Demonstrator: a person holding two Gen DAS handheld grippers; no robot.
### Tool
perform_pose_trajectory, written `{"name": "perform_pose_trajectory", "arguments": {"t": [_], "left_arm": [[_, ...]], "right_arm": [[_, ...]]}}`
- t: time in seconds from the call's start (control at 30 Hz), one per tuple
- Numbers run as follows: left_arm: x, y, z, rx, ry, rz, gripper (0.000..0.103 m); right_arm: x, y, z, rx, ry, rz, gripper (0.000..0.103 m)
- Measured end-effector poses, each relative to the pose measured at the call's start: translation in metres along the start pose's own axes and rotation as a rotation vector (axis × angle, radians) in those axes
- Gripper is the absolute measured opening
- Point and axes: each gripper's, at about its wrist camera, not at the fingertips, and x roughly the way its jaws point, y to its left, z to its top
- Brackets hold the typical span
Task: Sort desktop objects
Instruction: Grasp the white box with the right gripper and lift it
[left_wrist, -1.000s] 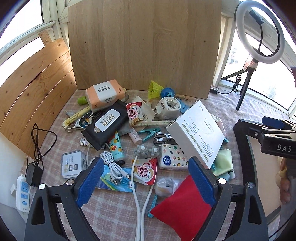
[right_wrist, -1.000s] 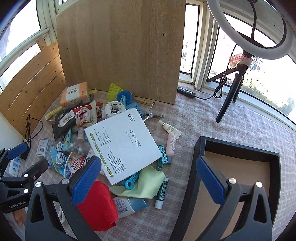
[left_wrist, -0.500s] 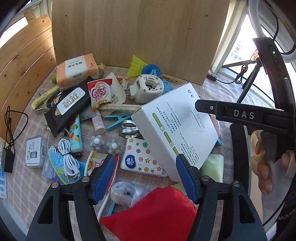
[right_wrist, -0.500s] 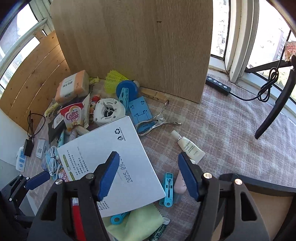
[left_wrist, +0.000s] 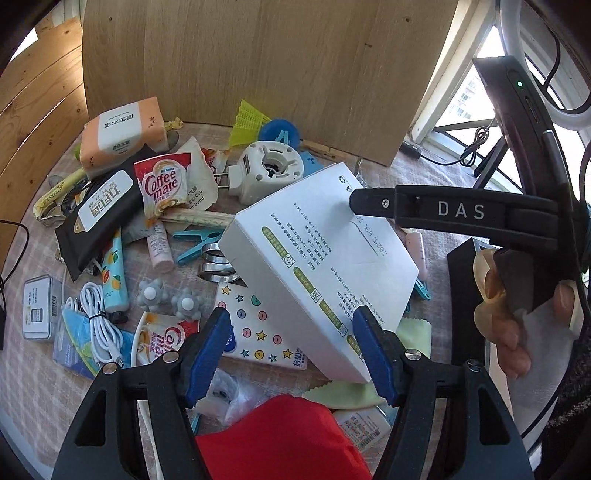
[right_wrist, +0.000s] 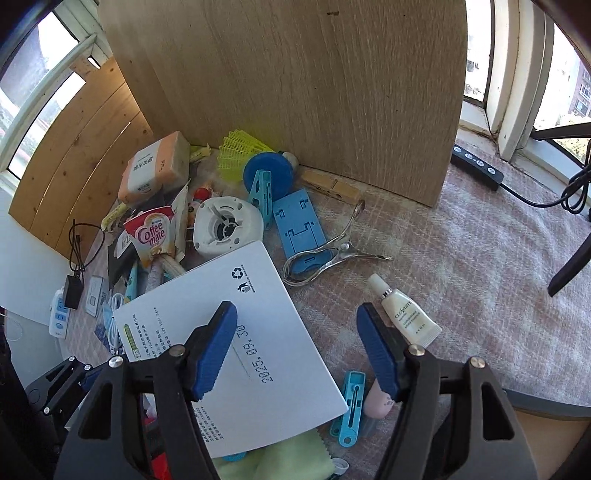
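Straddling the white box (left_wrist: 325, 266), both grippers apparently hover unclamped.

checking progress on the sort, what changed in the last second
Both grippers came down and in over the white box: the left gripper at its near corner, the right gripper over its far edge. Both jaws narrowed a little, then the right gripper's reopened slightly; nothing is gripped. The box and clutter lie unmoved.

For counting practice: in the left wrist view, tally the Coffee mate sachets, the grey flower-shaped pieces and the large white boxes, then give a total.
Coffee mate sachets: 2
grey flower-shaped pieces: 2
large white box: 1
Total: 5
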Motion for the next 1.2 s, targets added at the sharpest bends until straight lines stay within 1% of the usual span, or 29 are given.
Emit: {"name": "perform_pose_trajectory", "arguments": {"t": [0.07,0.13,0.17,0.27,0.3,0.33,0.37,0.47,0.57,0.8,0.9,1.0,1.2], "left_arm": [[0.001,0.0,0.0,0.003,0.005,0.001,0.067],[0.004,0.001,-0.001,0.003,0.014,-0.001,0.067],[0.005,0.001,-0.001,0.002,0.019,-0.004,0.067],[0.007,0.003,0.0,0.001,0.026,-0.013,0.065],[0.006,0.003,0.0,0.002,0.026,-0.015,0.063],[0.006,0.002,0.0,0.005,0.026,-0.016,0.058],[0.005,0.001,0.0,0.009,0.025,-0.015,0.056],[0.002,-0.001,0.002,0.025,0.023,-0.002,0.054],[-0.005,-0.005,0.003,0.047,0.016,0.004,0.054],[-0.03,-0.012,0.01,0.071,-0.028,-0.021,0.054],[-0.043,-0.021,0.009,0.104,-0.047,-0.039,0.054],[-0.056,-0.034,0.004,0.143,-0.069,-0.055,0.054],[-0.07,-0.075,-0.013,0.232,-0.07,-0.117,0.054]], "right_arm": [[0.001,-0.001,0.003,-0.006,0.005,-0.004,0.073],[0.002,-0.002,0.005,-0.006,0.014,0.013,0.075],[0.004,-0.003,0.005,-0.004,0.024,0.037,0.075],[0.006,0.001,0.0,0.007,0.066,0.149,0.074],[0.007,0.007,-0.003,-0.007,0.074,0.166,0.074],[0.007,0.013,-0.006,-0.026,0.075,0.164,0.072],[0.006,0.017,-0.008,-0.04,0.07,0.155,0.071],[0.001,0.023,-0.015,-0.032,0.06,0.134,0.061],[-0.005,0.025,-0.018,-0.025,0.055,0.116,0.056],[-0.033,0.031,-0.028,0.004,0.03,0.087,0.056],[-0.053,0.032,-0.034,0.014,0.003,0.07,0.056],[-0.075,0.03,-0.041,0.031,-0.029,0.053,0.056],[-0.118,0.013,-0.069,0.093,-0.067,-0.01,0.056]]}}
